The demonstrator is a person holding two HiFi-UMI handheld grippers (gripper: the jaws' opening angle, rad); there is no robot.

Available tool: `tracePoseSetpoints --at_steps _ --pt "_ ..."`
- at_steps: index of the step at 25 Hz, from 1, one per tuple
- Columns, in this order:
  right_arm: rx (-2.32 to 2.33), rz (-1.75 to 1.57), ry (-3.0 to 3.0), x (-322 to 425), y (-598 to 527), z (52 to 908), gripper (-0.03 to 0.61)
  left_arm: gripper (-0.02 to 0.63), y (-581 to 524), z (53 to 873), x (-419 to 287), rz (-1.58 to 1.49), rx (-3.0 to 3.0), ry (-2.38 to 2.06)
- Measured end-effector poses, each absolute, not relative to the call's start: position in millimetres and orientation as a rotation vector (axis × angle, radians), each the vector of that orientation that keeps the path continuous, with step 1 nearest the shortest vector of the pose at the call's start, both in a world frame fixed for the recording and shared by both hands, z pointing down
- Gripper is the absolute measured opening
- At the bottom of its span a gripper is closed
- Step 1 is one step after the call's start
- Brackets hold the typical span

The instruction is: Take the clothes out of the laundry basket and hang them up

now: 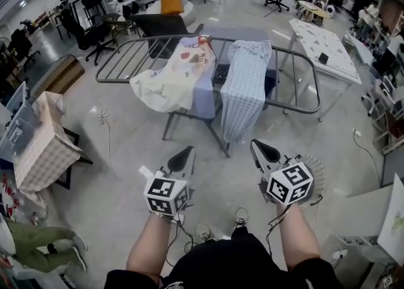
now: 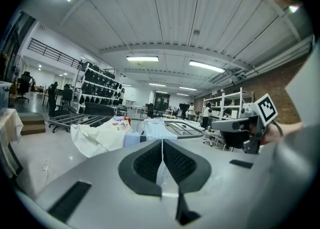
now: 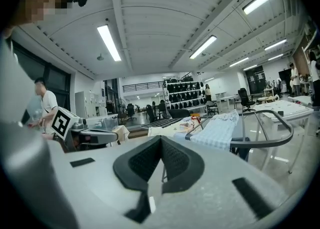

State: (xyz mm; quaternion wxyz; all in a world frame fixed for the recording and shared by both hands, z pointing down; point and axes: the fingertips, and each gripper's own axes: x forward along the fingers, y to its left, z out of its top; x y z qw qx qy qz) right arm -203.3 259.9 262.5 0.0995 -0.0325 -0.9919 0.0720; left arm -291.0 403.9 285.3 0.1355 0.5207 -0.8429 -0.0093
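the left gripper [image 1: 182, 158] and the right gripper [image 1: 264, 153] are both closed, with the jaws pressed together and nothing held between them. they point forward and a little down, side by side in front of the person. ahead of them, well apart from both tools, stands a gray drying rack [image 1: 126, 55]. over its rails hang a cream printed garment [image 1: 169, 81], a pale blue piece [image 1: 204, 95] touching its right side, and a blue checked garment [image 1: 243, 89] further right. each one is draped over a rail so that its own weight keeps it in place. a white ribbed basket [image 1: 317, 179] sits on the floor at the near right, half hidden behind the right gripper. i cannot tell if there are clothes inside. i judge the empty tools are between two pieces.
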Motion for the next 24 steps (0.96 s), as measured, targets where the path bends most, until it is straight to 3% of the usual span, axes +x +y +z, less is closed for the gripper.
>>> tracePoseSetpoints --at_steps 24 --pt "-0.084 0.204 -2.946 -196 275 259 0.005 0.012 413 284 -286 -0.035 1.537 -2.439"
